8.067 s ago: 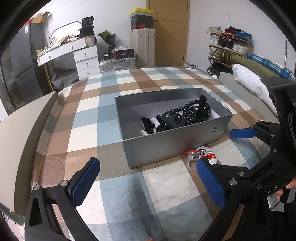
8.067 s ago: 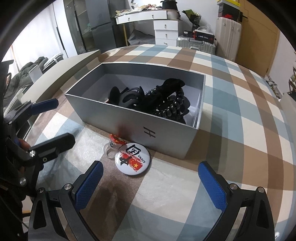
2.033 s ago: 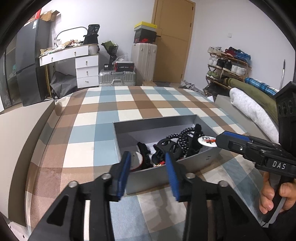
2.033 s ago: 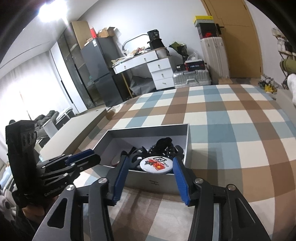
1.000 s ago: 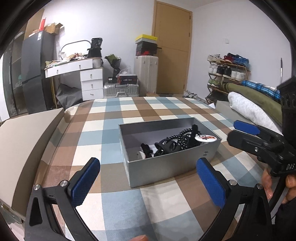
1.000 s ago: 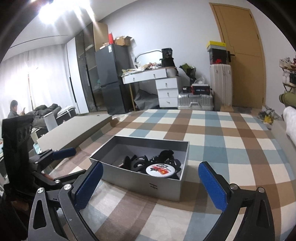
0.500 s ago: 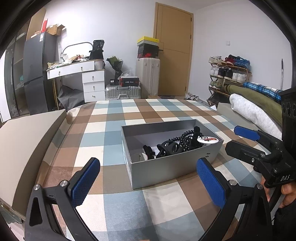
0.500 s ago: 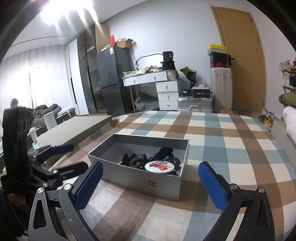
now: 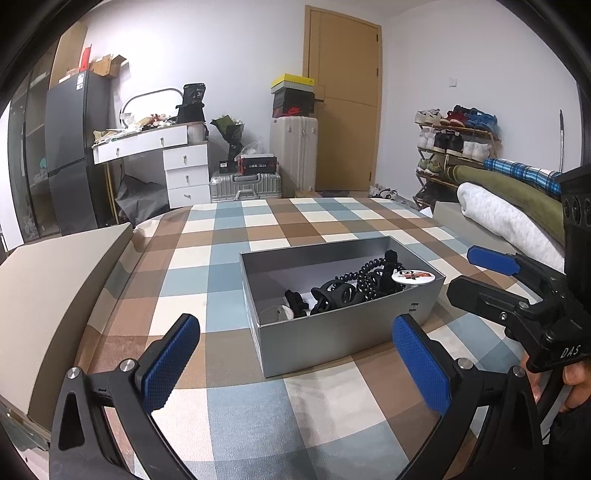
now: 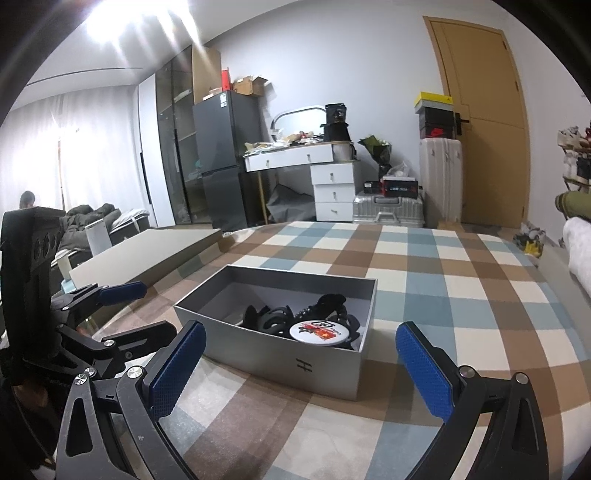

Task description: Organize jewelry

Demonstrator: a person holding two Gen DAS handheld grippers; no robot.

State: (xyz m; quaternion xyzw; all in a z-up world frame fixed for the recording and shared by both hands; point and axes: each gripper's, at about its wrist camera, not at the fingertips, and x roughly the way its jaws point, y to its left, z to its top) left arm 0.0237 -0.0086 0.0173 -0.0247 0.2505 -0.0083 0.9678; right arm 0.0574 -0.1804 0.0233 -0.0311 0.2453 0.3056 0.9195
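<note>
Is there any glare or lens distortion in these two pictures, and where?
Right wrist view: strong glare from a ceiling light washes out the top left corner. Both views: fisheye bending with dark corners; the door leans, while the grey box near the centre stays sharp.

You have a bed (image 9: 236,413) in front of you, covered in a brown, blue and cream checked spread. Directly on it, near the middle, sits one open grey box (image 9: 332,332) (image 10: 280,365), its long side facing you.
</note>
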